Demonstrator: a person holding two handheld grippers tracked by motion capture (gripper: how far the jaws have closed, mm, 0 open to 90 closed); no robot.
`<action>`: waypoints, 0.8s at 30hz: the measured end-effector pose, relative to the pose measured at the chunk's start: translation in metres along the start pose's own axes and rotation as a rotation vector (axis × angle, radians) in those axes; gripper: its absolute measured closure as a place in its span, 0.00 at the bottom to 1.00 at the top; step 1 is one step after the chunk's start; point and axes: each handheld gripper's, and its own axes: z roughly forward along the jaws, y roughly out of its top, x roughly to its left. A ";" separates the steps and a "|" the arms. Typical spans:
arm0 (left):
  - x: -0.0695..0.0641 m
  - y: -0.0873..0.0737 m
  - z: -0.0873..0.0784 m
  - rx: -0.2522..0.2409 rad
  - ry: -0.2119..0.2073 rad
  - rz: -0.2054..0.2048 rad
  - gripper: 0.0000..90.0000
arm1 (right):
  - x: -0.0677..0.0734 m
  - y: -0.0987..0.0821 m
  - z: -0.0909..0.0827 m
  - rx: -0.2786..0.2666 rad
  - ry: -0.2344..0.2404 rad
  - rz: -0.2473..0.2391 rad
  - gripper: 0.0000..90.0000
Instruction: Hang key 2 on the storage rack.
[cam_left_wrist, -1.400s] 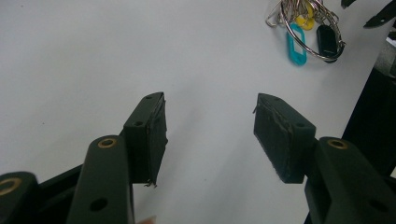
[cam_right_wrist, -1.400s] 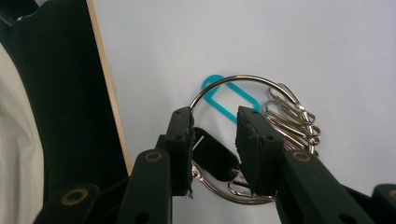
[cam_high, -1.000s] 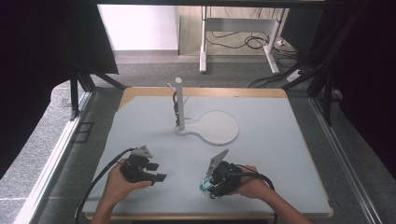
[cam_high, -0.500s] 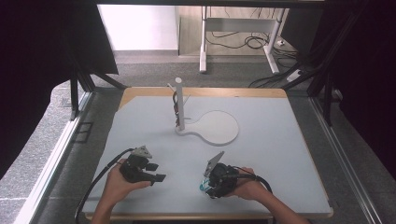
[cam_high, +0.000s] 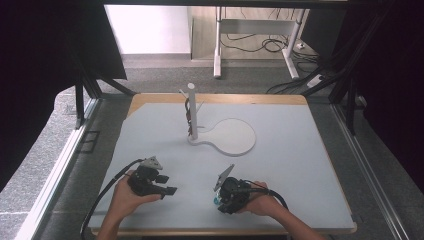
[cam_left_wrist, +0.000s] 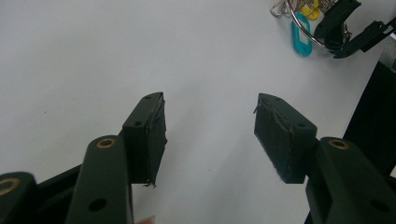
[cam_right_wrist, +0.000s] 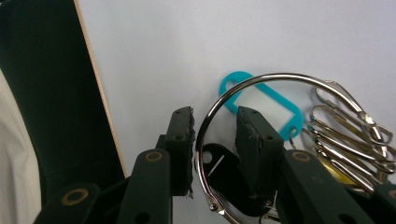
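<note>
We look down on a pale grey table top (cam_high: 300, 150) with a wooden edge (cam_high: 225, 99), filling the middle and lower part of the high view. Grey speckled carpet (cam_high: 45, 165) surrounds it at the left and along the top. Black curtains (cam_high: 45, 60) hang in the upper left, and more dark drapery (cam_high: 395, 75) fills the right side. At the top centre we see a white wall panel (cam_high: 147, 30) lit brightly, and beside it the white legs of a desk (cam_high: 218, 45) with black cables (cam_high: 250, 45) lying on the floor beneath. A metal rail (cam_high: 60, 170) runs along the table's left side.
</note>
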 end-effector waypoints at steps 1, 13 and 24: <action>0.000 0.000 0.000 -0.001 0.000 -0.001 0.49 | 0.000 0.000 0.001 0.004 0.000 0.003 0.74; 0.004 -0.003 -0.001 -0.005 0.000 -0.014 0.49 | -0.001 0.001 0.002 0.005 0.018 0.030 0.80; 0.004 -0.003 0.000 -0.003 -0.003 -0.018 0.48 | -0.003 0.003 0.003 0.005 0.028 0.052 0.87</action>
